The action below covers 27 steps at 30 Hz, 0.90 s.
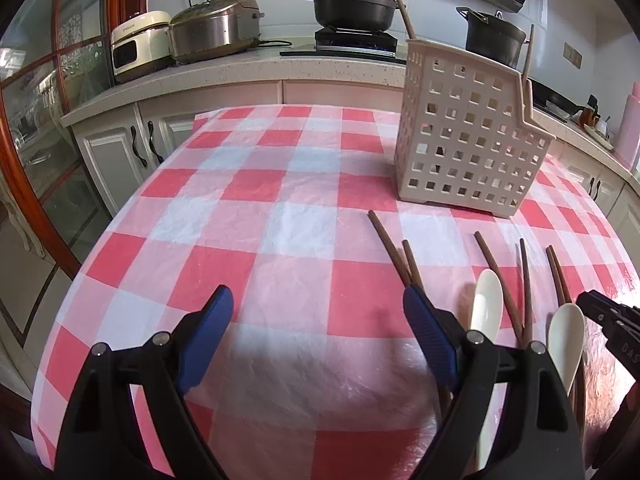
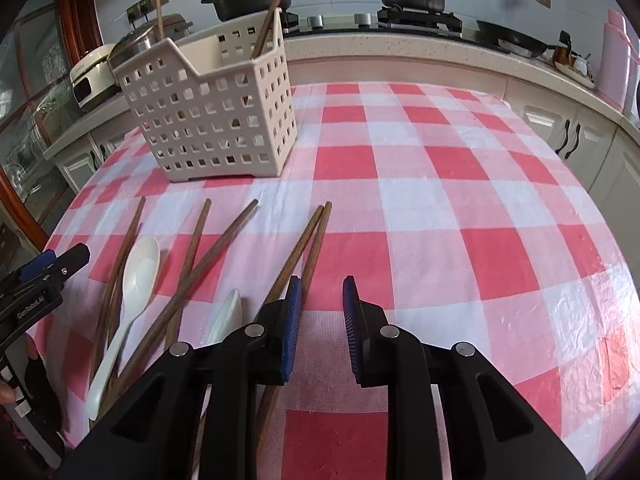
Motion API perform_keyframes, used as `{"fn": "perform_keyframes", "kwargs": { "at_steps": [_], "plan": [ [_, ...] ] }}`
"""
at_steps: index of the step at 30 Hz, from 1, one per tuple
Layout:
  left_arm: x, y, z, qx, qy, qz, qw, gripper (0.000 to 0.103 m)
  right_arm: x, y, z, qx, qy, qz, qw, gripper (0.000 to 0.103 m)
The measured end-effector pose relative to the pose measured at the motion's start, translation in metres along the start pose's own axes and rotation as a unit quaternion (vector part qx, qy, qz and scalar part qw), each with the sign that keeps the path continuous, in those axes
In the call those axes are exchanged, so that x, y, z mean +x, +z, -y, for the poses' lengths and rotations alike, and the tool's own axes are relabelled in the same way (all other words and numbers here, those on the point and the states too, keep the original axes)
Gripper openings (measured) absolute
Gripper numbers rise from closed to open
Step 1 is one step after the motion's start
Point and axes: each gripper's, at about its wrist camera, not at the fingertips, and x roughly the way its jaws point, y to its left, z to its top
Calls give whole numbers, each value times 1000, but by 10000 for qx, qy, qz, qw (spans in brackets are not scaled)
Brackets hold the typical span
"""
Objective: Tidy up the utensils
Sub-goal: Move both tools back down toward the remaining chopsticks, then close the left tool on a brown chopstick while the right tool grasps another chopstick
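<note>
A beige perforated utensil basket (image 1: 460, 152) (image 2: 216, 120) stands upright on the red-and-white checked tablecloth (image 1: 280, 220), with two brown chopsticks (image 2: 276, 4) leaning inside it. Several more brown chopsticks (image 2: 200, 276) (image 1: 504, 280) and two white spoons (image 2: 138, 276) (image 1: 486, 304) lie loose in front of the basket. My left gripper (image 1: 318, 296) is wide open over bare cloth, left of the utensils. My right gripper (image 2: 322, 284) has a narrow gap between its blue pads and nothing in it. One chopstick pair (image 2: 312, 240) runs under its left finger.
Behind the table runs a counter (image 1: 240, 68) with a rice cooker (image 1: 216, 26), a white appliance (image 1: 138, 44), black pots (image 1: 352, 4) on a stove and a pink bottle (image 2: 616, 60). A wood-framed glass cabinet (image 1: 40, 120) stands at the left. The table's edge curves near both grippers.
</note>
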Motion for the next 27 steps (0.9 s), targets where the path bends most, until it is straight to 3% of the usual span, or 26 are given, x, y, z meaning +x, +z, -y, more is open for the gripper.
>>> {"fn": "perform_keyframes", "kwargs": {
  "at_steps": [14, 27],
  "plan": [
    [9, -3, 27, 439, -202, -203, 9986, 78, 3, 0, -3, -79, 5, -33, 10000, 19],
    [27, 2, 39, 466, -732, -547, 9947, 32, 4, 3, -3, -65, 104, -55, 9999, 19]
  ]
}}
